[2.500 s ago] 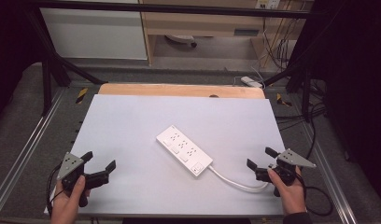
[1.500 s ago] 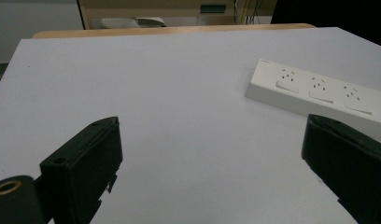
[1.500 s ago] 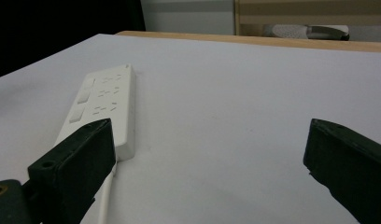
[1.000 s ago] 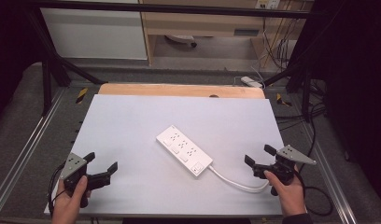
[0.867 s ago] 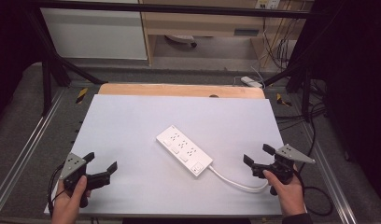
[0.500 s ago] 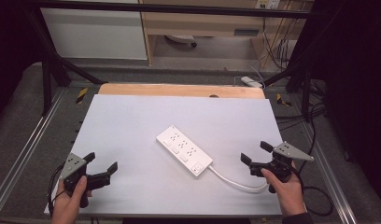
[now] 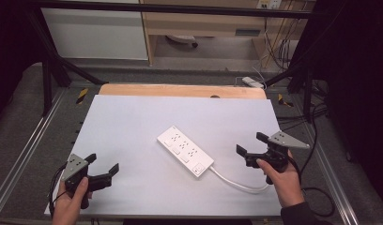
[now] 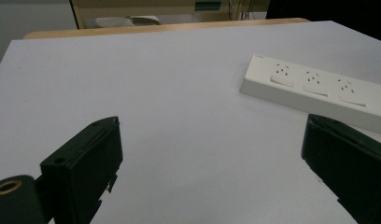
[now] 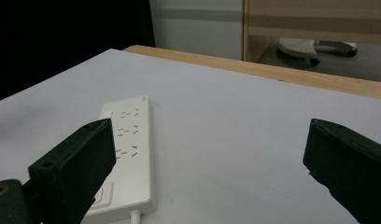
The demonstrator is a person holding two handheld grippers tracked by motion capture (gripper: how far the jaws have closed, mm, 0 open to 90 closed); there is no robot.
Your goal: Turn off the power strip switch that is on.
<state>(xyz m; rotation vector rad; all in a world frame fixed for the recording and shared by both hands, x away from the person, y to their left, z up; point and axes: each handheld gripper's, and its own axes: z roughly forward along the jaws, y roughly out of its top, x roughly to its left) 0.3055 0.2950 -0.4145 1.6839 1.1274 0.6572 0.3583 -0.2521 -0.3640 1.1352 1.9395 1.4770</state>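
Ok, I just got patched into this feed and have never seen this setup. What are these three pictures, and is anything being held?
There is no robot here: a person holds a handheld two-jaw gripper in each hand. The high view looks down on a white table from the person's side, with the left gripper at the lower left and the right gripper at the right. The other two pictures come from cameras riding on the grippers; the black shapes at the bottom are each one's own jaws. A white power strip lies mid-table, its white cable curving toward the right hand. Both grippers are open and hold nothing.
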